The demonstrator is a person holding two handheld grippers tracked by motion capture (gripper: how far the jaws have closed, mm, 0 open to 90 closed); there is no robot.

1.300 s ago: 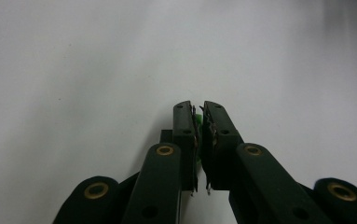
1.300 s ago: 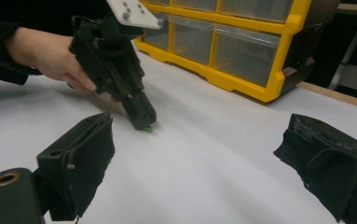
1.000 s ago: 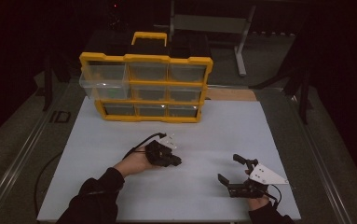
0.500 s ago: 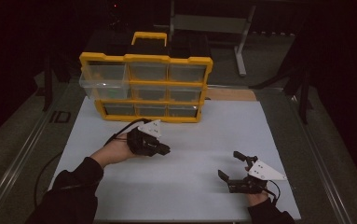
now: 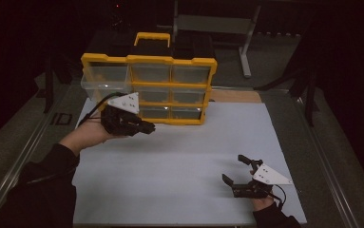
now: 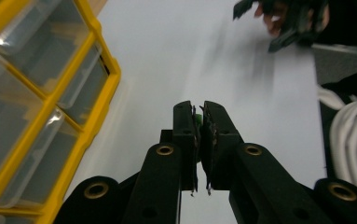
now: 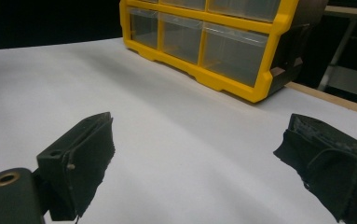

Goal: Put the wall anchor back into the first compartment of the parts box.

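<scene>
A yellow drawer organiser [image 5: 148, 90] with clear plastic drawers stands at the far side of a white worktop [image 5: 189, 156]. Its top-left drawer [image 5: 104, 78] juts out to the left of the frame. The left gripper [image 5: 144, 127] is held just in front of the organiser's lower left corner, its fingers [image 6: 185, 135] pressed together on a tiny green item [image 6: 197, 119], too small to identify. The right gripper [image 5: 239, 171] rests near the right front of the worktop, well apart from the organiser, with its fingers [image 7: 85, 154] spread wide and empty. The green item is likely light and easily dropped, so a firm pinch suits it. The drawers look thin, rigid and smooth, best taken by the front lip.
</scene>
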